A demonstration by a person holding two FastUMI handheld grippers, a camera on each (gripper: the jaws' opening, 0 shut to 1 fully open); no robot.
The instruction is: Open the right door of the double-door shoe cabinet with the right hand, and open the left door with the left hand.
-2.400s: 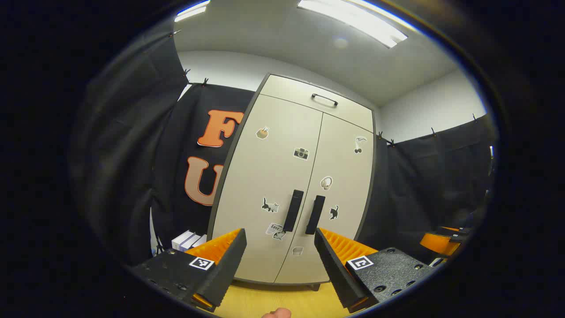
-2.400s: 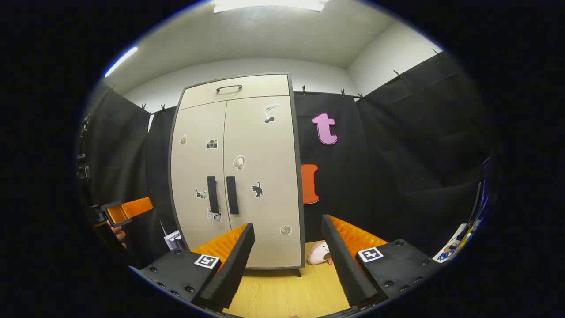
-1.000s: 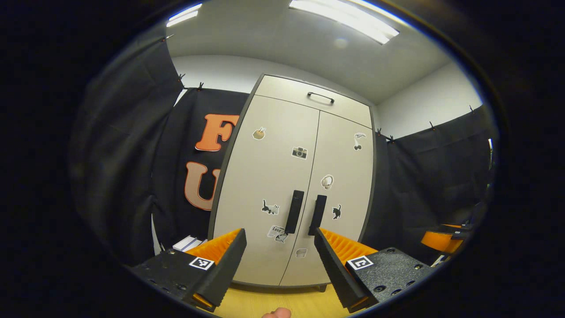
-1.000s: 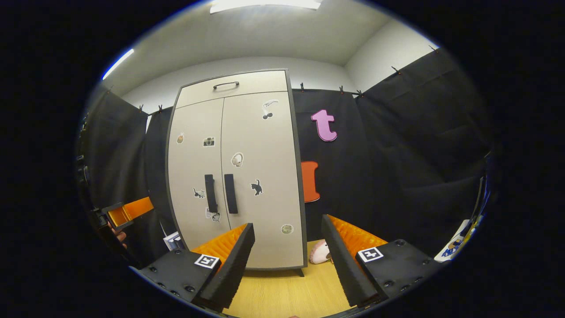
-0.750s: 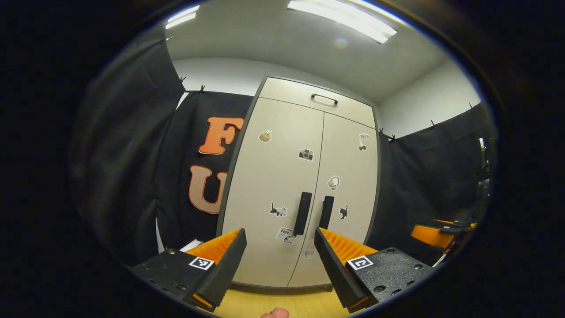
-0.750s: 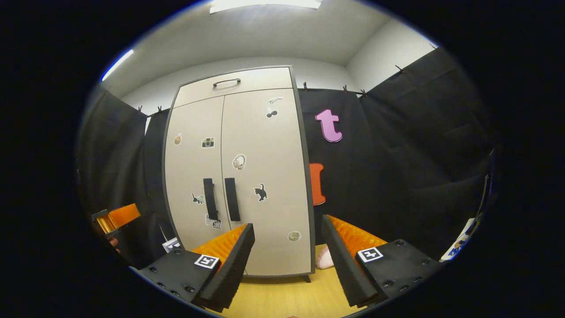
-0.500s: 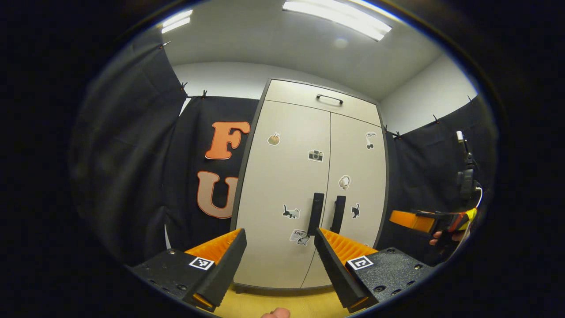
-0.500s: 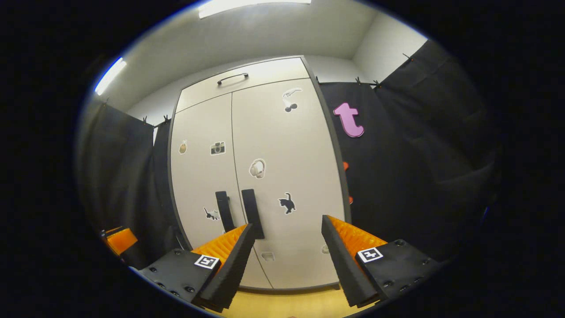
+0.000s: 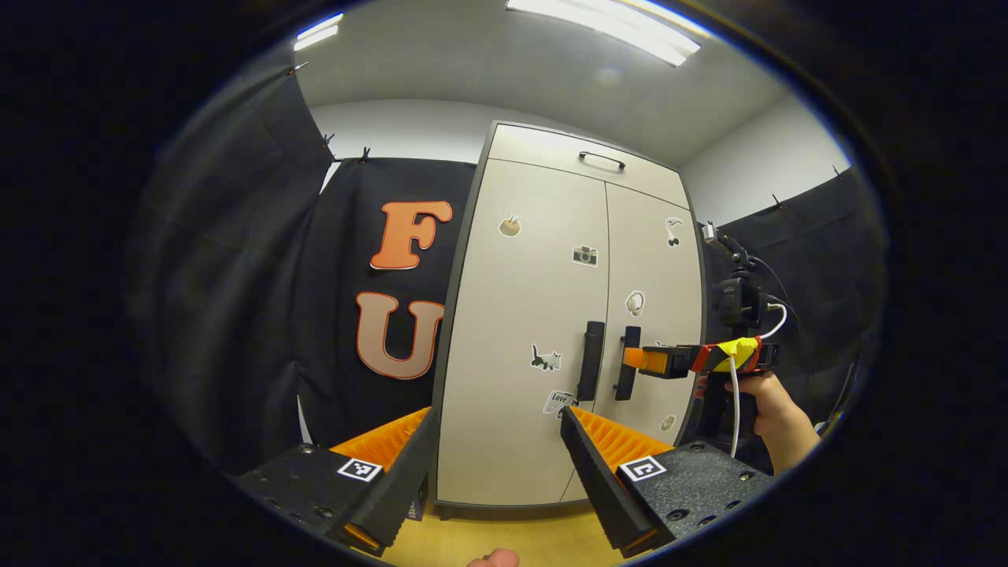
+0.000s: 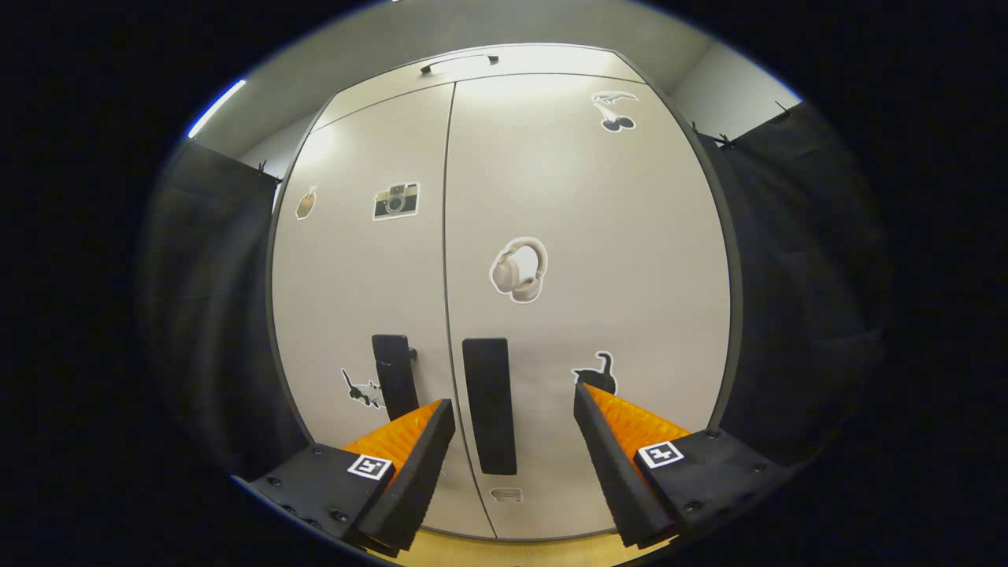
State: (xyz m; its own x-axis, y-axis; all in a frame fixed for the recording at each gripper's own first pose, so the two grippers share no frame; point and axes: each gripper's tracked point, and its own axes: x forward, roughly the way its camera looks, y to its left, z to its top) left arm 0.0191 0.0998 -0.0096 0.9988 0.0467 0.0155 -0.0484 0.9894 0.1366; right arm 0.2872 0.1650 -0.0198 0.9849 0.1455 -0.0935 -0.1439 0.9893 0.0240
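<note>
The beige double-door shoe cabinet stands against the black cloth wall, both doors shut and dotted with stickers. In the right gripper view the right door's dark upright handle rises between the fingers of my right gripper, just beyond the tips; the gripper is open and holds nothing. The left door's handle is just to its left. In the left gripper view a hand holds the right gripper with its tips at the right handle. My left gripper is open, well short of the left handle.
A shallow top drawer with a thin bar handle runs above the doors. Black cloth walls close in on both sides of the cabinet. Light wooden floor lies below the cabinet. A fingertip shows at the bottom edge.
My right gripper has moved forward, close up to the cabinet, until the right door's handle stands between its open fingers. The left gripper has turned left a little. Both doors stay shut.
</note>
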